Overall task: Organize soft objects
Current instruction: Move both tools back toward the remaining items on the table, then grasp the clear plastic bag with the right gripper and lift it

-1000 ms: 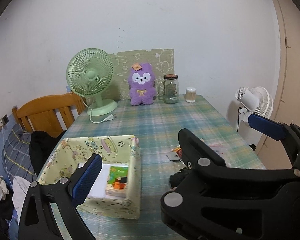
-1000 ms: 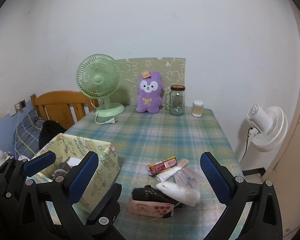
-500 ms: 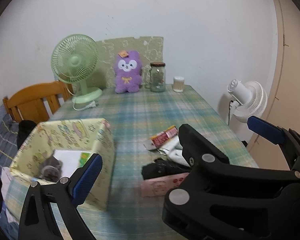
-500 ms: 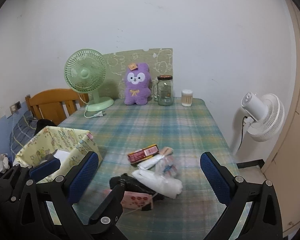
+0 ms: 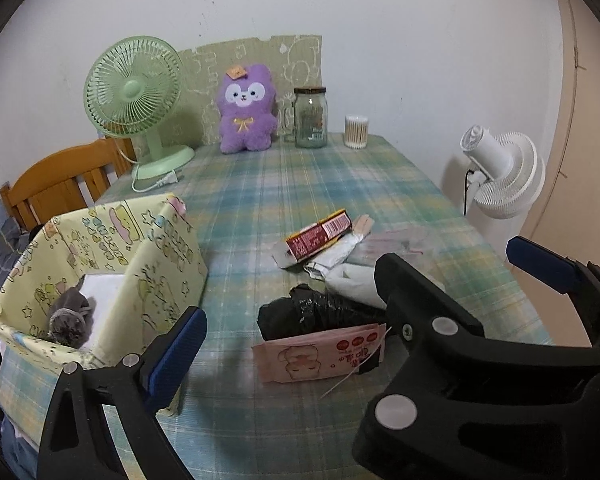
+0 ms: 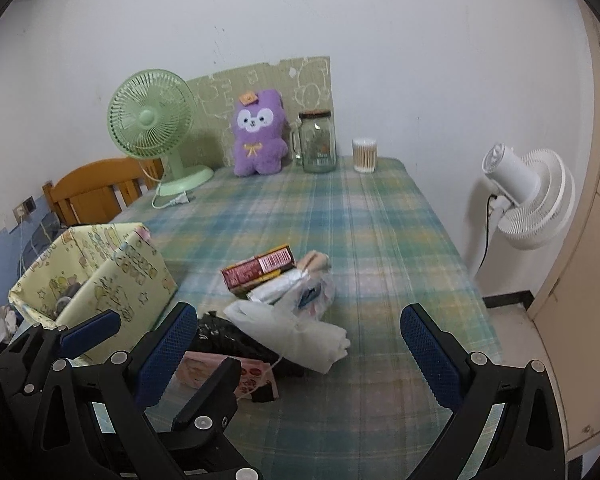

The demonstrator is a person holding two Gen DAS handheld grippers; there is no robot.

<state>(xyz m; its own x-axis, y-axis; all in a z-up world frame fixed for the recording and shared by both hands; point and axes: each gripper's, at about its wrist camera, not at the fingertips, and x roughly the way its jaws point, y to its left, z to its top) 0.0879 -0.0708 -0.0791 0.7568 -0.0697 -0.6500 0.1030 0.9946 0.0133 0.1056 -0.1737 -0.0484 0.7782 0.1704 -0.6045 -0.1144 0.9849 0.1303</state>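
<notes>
Swinging right since a second ago, the left wrist view has traded a straight-down look into the yellow fabric box (image 5: 100,264) for the heap of soft things beside it. Left gripper (image 5: 352,292) spread wide, empty, hovering above the table (image 5: 260,184). Inside the box: a grey pouch (image 5: 70,314) lying on a white pad. Just right of the box, a black bundle (image 5: 304,312) sits against a pink tissue pack (image 5: 320,354), with a white plastic bag (image 5: 350,280) behind and a red carton (image 5: 320,234) further back. Part of the heap is hidden by the other tool's black frame.

Over to the right wrist view: right gripper (image 6: 300,346) also wide apart, holding nothing, poised over the same heap. White plastic bag (image 6: 300,330) lies between its fingers, black bundle (image 6: 224,336) and pink tissue pack (image 6: 220,372) at the left finger, red carton (image 6: 258,268) beyond. At the far edge stand a green fan (image 6: 152,128), a purple plush (image 6: 258,132), a glass jar (image 6: 318,142) and a cotton swab tub (image 6: 365,155).
</notes>
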